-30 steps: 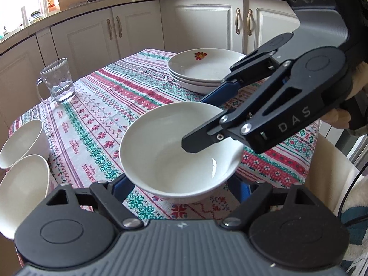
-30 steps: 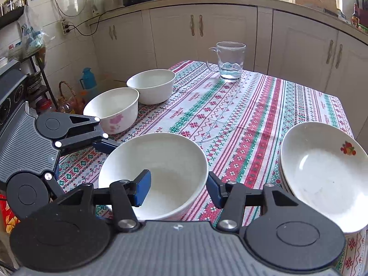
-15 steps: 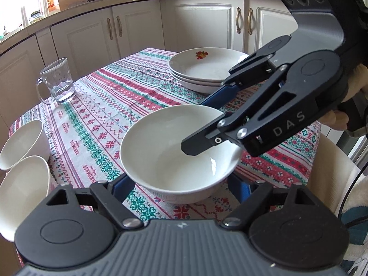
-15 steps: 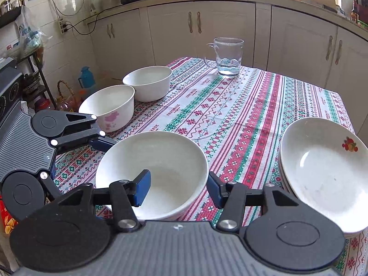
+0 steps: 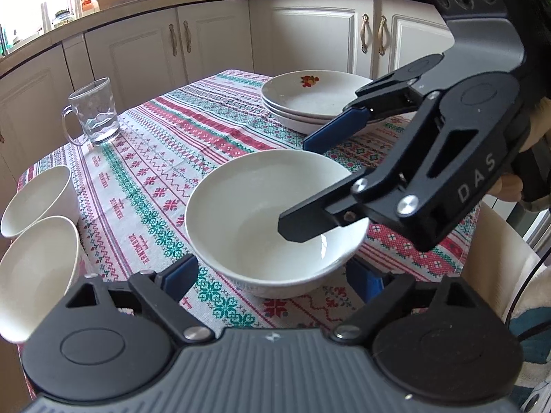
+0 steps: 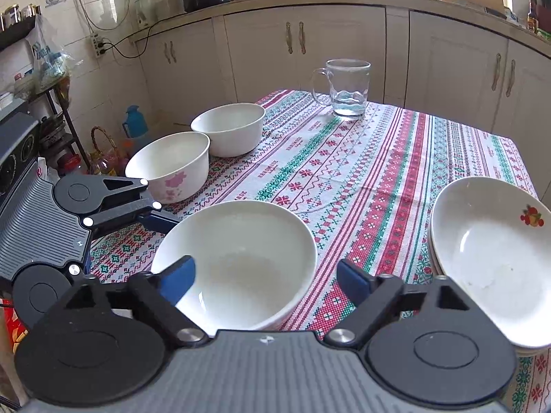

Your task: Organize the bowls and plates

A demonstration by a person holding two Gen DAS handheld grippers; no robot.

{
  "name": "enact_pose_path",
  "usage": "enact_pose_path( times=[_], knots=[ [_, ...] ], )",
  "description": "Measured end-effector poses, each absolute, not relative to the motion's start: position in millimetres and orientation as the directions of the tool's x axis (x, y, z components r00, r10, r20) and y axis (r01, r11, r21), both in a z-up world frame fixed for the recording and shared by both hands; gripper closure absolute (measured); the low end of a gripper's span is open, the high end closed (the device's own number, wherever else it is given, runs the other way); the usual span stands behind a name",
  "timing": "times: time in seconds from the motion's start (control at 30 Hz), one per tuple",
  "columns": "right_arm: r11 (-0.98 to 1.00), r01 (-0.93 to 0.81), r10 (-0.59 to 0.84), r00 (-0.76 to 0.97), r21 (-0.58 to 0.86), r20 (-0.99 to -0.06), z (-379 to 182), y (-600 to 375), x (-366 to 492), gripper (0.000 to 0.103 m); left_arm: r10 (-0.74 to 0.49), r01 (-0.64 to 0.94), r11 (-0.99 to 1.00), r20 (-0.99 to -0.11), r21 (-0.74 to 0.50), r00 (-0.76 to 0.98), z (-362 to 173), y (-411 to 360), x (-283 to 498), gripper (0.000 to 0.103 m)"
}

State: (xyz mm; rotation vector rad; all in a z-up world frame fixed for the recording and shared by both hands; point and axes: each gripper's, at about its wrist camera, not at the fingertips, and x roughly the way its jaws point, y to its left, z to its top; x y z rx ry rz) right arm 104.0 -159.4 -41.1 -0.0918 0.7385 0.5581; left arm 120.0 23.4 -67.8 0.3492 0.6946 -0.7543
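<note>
A wide white bowl (image 5: 261, 220) stands on the patterned tablecloth near the table's front edge; it also shows in the right wrist view (image 6: 241, 261). My left gripper (image 5: 275, 277) is open, its fingers on either side of the bowl's base. My right gripper (image 6: 265, 275) is open, one finger over the bowl's inside and one outside its rim. Two smaller white bowls (image 6: 227, 129) (image 6: 172, 165) stand side by side at the table's left edge. A stack of white plates (image 6: 492, 251) with a fruit print sits on the right.
A glass mug (image 6: 346, 87) holding a little water stands at the far side of the table (image 6: 396, 158). Cream cabinets (image 6: 447, 62) run behind. A shelf and bottles (image 6: 103, 158) stand on the floor beyond the left edge.
My right gripper has lifted slightly and its fingers have opened wider around the bowl's rim. The bowl and my left gripper have stayed in place.
</note>
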Motion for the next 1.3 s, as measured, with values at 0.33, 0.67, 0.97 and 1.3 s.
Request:
enact_pose_path(
  times=[0.33, 0.67, 0.97, 1.3],
  knots=[
    [0.851, -0.524, 0.418, 0.627, 0.041, -0.657, -28, -151, 97, 0.0, -0.451, 0.66, 0.748, -0.673, 0.073, 0.586, -62, 50, 100, 0.006],
    [0.816, -0.571, 0.379, 0.648, -0.092, -0.661, -10, -112, 92, 0.0, -0.353, 0.502, 0.863, -0.649, 0.052, 0.674, -61, 98, 96, 0.006],
    [0.793, -0.6, 0.396, 0.639, -0.105, -0.66, -3, -78, 101, 0.0, -0.25, 0.39, 0.915, -0.617, 0.1, 0.746, -61, 133, 103, 0.006],
    [0.771, -0.626, 0.411, 0.627, -0.115, -0.662, 2, -54, 125, 0.0, -0.21, 0.36, 0.922, -0.593, 0.145, 0.777, -65, 147, 129, 0.006]
  ],
)
